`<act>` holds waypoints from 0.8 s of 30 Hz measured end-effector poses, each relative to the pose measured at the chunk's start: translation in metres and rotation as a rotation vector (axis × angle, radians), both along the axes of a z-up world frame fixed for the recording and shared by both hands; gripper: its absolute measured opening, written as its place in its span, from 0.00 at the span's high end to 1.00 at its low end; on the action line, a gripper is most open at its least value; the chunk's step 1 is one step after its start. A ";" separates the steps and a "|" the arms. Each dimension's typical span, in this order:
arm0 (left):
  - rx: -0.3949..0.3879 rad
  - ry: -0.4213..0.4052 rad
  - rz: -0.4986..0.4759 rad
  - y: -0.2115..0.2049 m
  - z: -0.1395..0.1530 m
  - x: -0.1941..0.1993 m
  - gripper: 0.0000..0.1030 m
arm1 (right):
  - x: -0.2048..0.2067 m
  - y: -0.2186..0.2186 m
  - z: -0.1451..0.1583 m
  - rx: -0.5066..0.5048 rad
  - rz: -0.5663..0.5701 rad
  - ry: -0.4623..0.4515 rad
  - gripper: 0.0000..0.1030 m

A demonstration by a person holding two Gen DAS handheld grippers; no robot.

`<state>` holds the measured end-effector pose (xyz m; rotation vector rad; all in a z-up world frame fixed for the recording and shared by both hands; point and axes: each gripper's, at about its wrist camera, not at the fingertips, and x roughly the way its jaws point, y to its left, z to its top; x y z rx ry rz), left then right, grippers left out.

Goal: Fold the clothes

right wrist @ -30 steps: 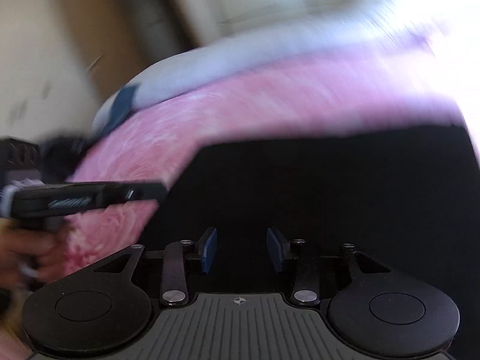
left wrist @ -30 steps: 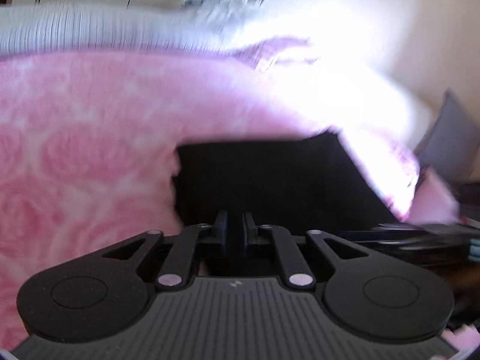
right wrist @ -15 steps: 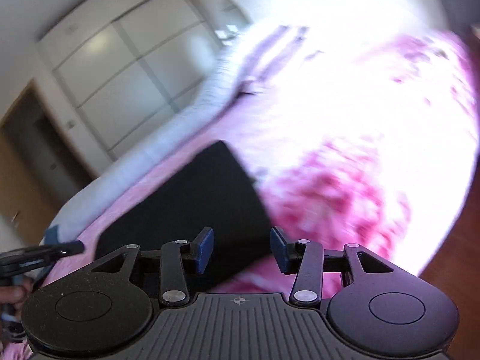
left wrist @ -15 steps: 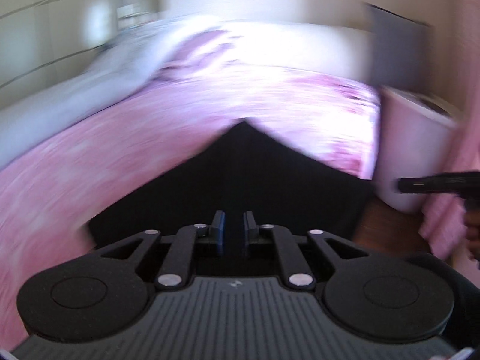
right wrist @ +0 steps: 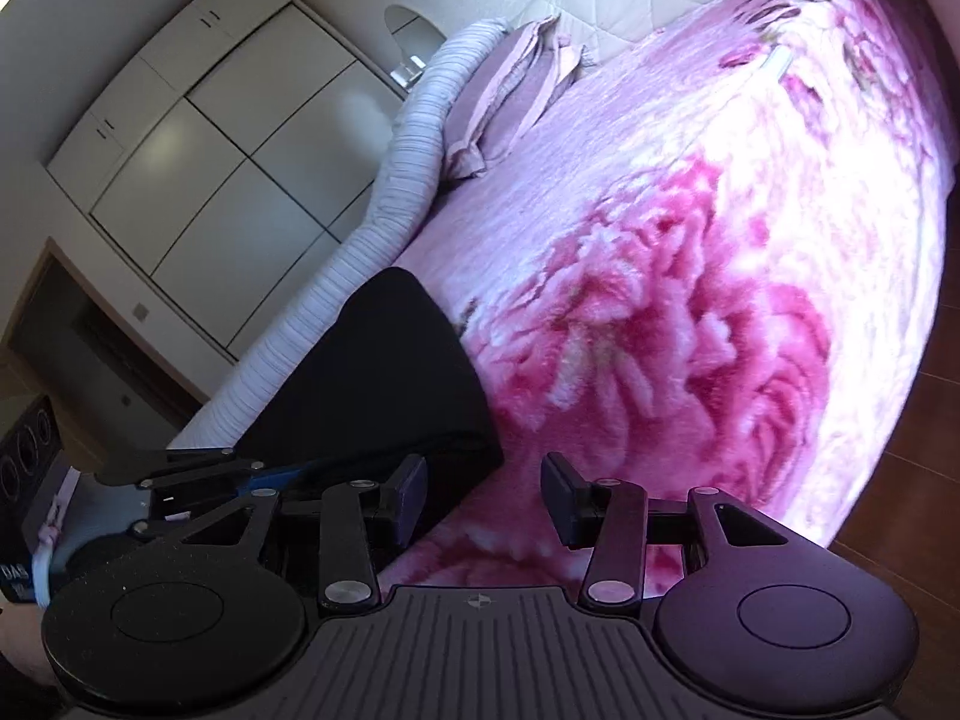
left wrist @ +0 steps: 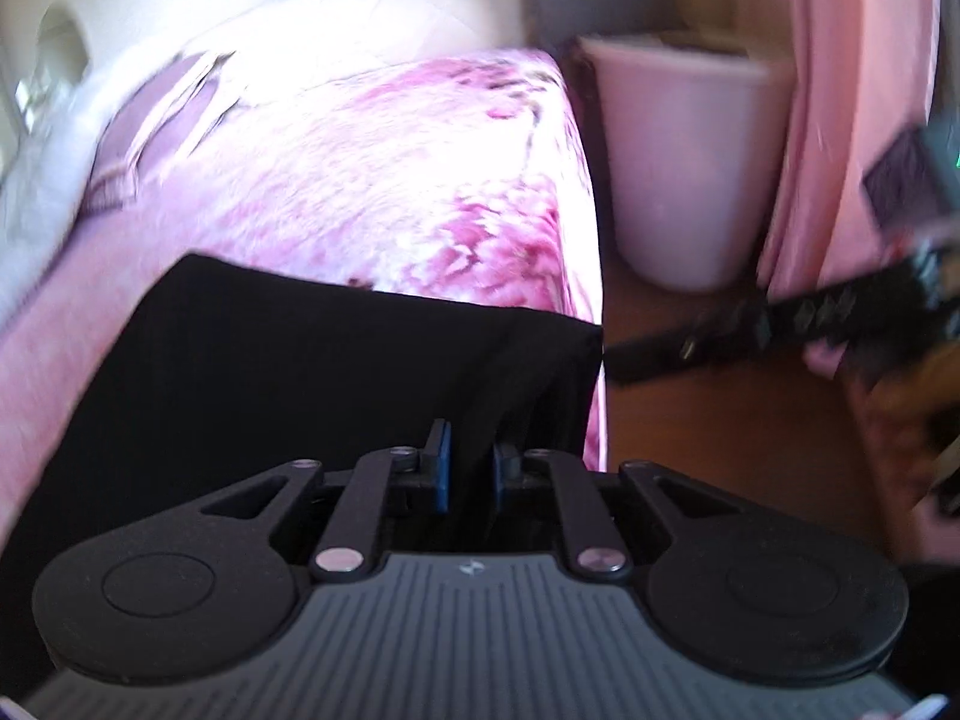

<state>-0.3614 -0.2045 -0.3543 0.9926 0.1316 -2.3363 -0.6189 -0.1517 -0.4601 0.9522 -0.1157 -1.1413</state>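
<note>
**Left tongs grasping black garment at bed edge; right tongs released**

Left tongs [left wrist: 467, 474]: the blue pads are drawn near together with a fold of the black garment [left wrist: 312, 372] rising between them. Judged to be grasping the cloth, though the pads are not fully closed.

Right tongs [right wrist: 483, 501]: jaws stand wide apart with nothing between them. They hover over the pink floral blanket [right wrist: 690, 312], just beside the garment's near corner [right wrist: 384, 384].

Location of task item: the garment lies flat as a dark rectangle on the blanket, at the bed's near edge, one corner reaching the drop to the wooden floor [left wrist: 720, 420].

Step in hand, as judged: carrying or settling a fold. To do it well, the left tongs should keep the pinched edge taut and level and lay it square onto the opposite edge. The right tongs should take or pin the free corner before the cloth slackens.

Pose: the left tongs point along the bed, low over the garment. The right tongs are tilted sharply, aimed across the bed toward the pillows [right wrist: 516, 96]. The hand holding the left tongs is barely visible at the right view's edge.

Other items: a pale bin [left wrist: 678, 162] and a pink curtain [left wrist: 840, 108] stand beyond the bed's edge.
</note>
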 end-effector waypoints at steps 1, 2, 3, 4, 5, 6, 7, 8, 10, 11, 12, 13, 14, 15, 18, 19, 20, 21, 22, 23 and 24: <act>0.020 0.024 0.005 -0.003 0.001 0.004 0.90 | 0.002 -0.004 -0.003 0.009 0.000 0.003 0.55; 0.041 0.047 0.011 -0.005 0.001 0.007 0.90 | 0.004 -0.008 -0.005 0.014 0.000 -0.001 0.55; 0.056 0.068 0.016 -0.008 0.001 0.009 0.90 | 0.004 -0.011 -0.007 0.013 -0.003 -0.001 0.55; 0.056 0.070 0.014 -0.008 0.002 0.009 0.90 | 0.003 -0.013 -0.008 0.011 -0.014 0.005 0.55; 0.027 0.042 -0.006 -0.003 0.002 0.007 0.90 | 0.003 -0.015 -0.009 0.010 -0.025 0.011 0.55; -0.003 0.015 -0.027 0.001 0.001 0.005 0.90 | 0.002 -0.016 -0.010 0.008 -0.036 0.017 0.56; -0.042 -0.022 -0.054 0.007 0.000 0.002 0.89 | 0.002 -0.017 -0.012 0.012 -0.043 0.020 0.56; -0.106 -0.083 -0.096 0.018 -0.004 -0.003 0.89 | 0.001 -0.017 -0.014 0.024 -0.044 0.018 0.61; -0.203 -0.169 -0.149 0.034 -0.012 -0.009 0.89 | 0.002 -0.014 -0.015 0.053 -0.058 0.042 0.69; -0.246 -0.207 -0.172 0.042 -0.015 -0.011 0.89 | 0.002 -0.011 -0.016 0.069 -0.067 0.060 0.72; -0.265 -0.222 -0.178 0.045 -0.016 -0.009 0.89 | 0.002 -0.008 -0.016 0.085 -0.076 0.062 0.72; -0.268 -0.222 -0.169 0.047 -0.013 -0.004 0.89 | 0.001 -0.004 -0.016 0.097 -0.085 0.061 0.72; -0.254 -0.207 -0.151 0.048 -0.009 0.003 0.84 | 0.000 -0.001 -0.013 0.103 -0.093 0.079 0.73; -0.242 -0.190 -0.130 0.049 -0.004 0.012 0.83 | 0.000 0.004 -0.008 0.098 -0.095 0.099 0.73; -0.237 -0.108 -0.026 0.060 0.017 0.059 0.78 | 0.002 0.016 0.015 0.026 -0.056 0.137 0.72; -0.241 -0.089 0.016 0.064 0.023 0.077 0.77 | 0.006 0.019 0.024 0.001 -0.034 0.164 0.72; -0.244 -0.072 0.057 0.069 0.028 0.095 0.77 | 0.012 0.022 0.033 -0.027 -0.007 0.202 0.71; -0.247 -0.070 0.093 0.075 0.030 0.111 0.77 | 0.019 0.024 0.040 -0.055 0.027 0.243 0.69; -0.259 -0.084 0.119 0.081 0.030 0.125 0.78 | 0.030 0.024 0.047 -0.086 0.073 0.287 0.65; -0.271 -0.101 0.143 0.087 0.029 0.137 0.78 | 0.043 0.023 0.053 -0.118 0.128 0.340 0.58; -0.283 -0.128 0.158 0.093 0.027 0.147 0.78 | 0.058 0.024 0.058 -0.153 0.187 0.403 0.54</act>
